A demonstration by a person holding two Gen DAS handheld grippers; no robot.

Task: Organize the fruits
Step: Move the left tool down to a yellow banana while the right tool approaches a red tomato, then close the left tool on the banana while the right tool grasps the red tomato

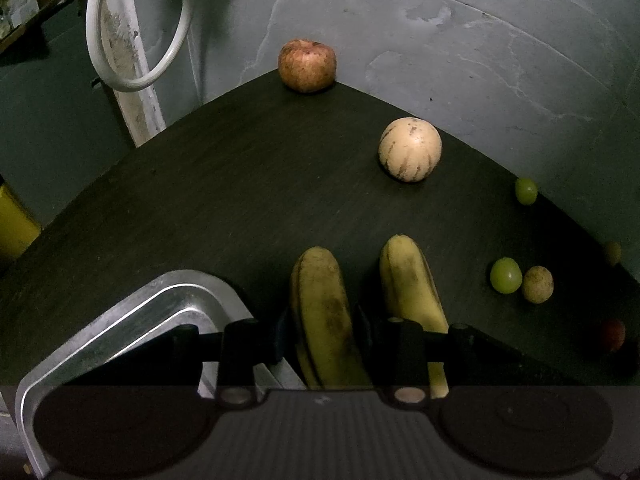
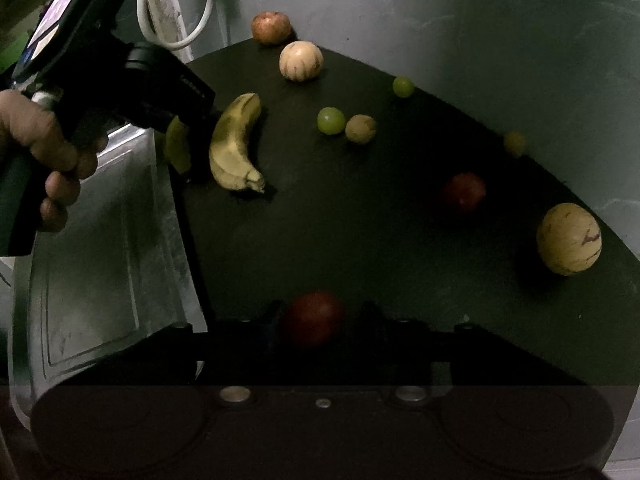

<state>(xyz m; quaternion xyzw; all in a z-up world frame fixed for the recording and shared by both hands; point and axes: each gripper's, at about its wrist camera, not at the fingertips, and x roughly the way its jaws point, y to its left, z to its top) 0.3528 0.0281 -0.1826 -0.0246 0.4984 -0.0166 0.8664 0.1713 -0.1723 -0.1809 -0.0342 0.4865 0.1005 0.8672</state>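
The metal tray at the worktop's near-left edge serves as the landmark. Nearest, to the tray's right, the right tongs have their jaws against a dark red fruit, grasping it low over the worktop. Just off the tray's far right corner the left tongs, gripped by a person's hand, are clenched on one banana; a second banana lies beside it on the right, close against it. Further right of the tray sit a green grape touching a small brown fruit, another red fruit and a striped pale melon near the edge. Farthest from the tray, by the grey wall, are a second striped melon, a lone grape and a mottled apple at the corner, with a white cable loop hanging behind.
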